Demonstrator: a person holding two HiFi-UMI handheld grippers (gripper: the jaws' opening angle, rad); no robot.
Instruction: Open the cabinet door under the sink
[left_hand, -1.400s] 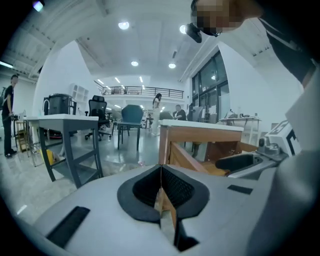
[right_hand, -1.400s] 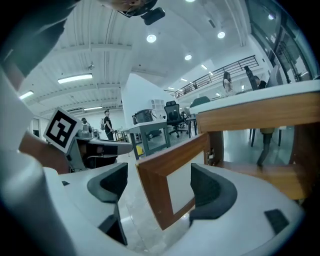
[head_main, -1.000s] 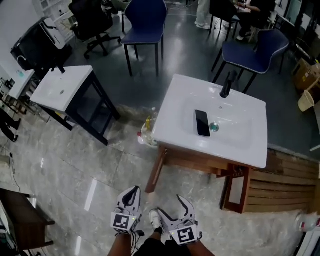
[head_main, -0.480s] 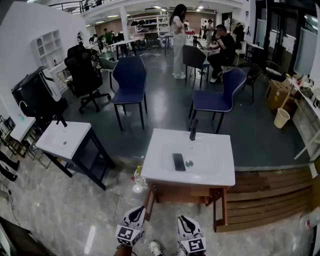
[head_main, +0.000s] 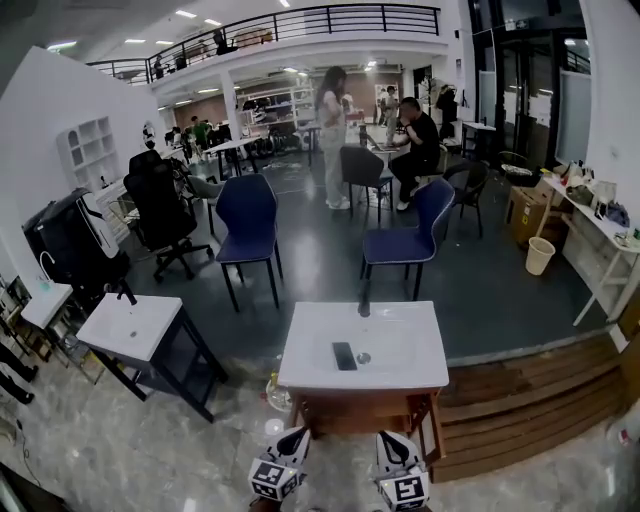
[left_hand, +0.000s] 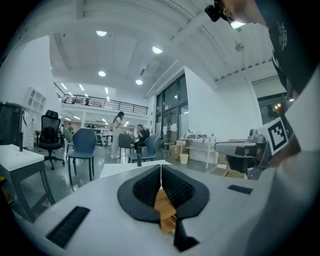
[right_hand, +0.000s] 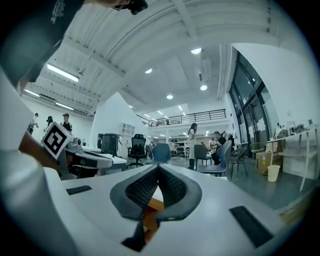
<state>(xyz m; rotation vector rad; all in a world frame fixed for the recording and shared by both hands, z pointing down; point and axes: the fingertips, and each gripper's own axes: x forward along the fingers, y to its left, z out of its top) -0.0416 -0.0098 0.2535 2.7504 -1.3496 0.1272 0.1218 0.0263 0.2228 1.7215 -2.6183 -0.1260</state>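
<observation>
Fingers (left_hand: 145, 189) of the left gripper (head_main: 296, 436) are pressed together, empty; the right gripper (head_main: 391, 438) has just been closing and meets on nothing. Ahead, under the white sink (head_main: 405, 374), sits the wooden cabinet door (head_main: 360, 412).

I am in a large open office hall: a blue chair (head_main: 247, 215) and a black swivel chair (head_main: 160, 205) on the grey floor (head_main: 320, 262) ahead, people (head_main: 410, 140) at a table farther off, a railed gallery (head_main: 300, 22) above, tall glass doors (head_main: 522, 85) far right. A washbasin unit (head_main: 402, 368) stands free near me, a second washbasin unit (head_main: 130, 326) to the left
</observation>
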